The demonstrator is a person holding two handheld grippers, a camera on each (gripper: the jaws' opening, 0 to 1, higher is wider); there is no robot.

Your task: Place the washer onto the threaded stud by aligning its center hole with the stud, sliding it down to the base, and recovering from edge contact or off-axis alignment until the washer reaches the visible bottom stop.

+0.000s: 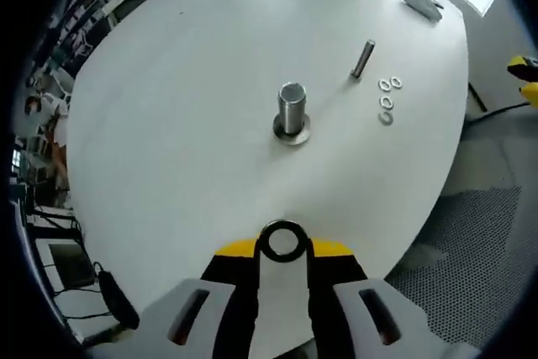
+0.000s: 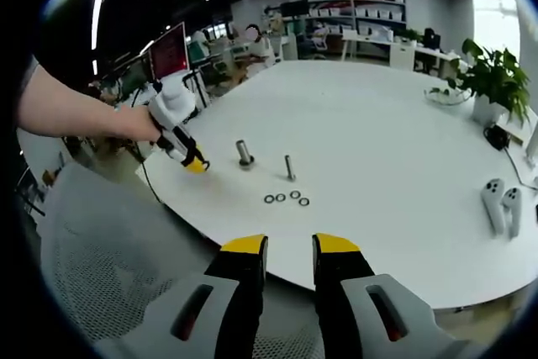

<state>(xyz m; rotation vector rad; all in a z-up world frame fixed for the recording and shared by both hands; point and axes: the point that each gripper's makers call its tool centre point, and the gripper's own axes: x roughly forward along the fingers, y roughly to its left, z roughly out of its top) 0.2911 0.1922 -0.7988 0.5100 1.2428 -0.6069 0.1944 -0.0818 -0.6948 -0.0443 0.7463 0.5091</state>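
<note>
While the left tool [image 1: 282,245] pinches the washer [image 1: 282,240] at its tips, held upright over the desk [image 1: 168,124] and short of the threaded stud [image 1: 291,111] straight ahead, the likely risk is a tilted washer catching the stud's top edge and jamming or slipping out. It needs to go flat and centred first. Open room all around the stud; a loose bolt [image 1: 362,59] and spare washers [image 1: 386,98] lie beyond and to the side. Right tool [image 2: 290,245] is empty, jaws apart, hanging off the desk edge, well clear.

Tongs [image 2: 290,250]: yellow tips, black fingers, white-grey bodies with dark slots.
</note>
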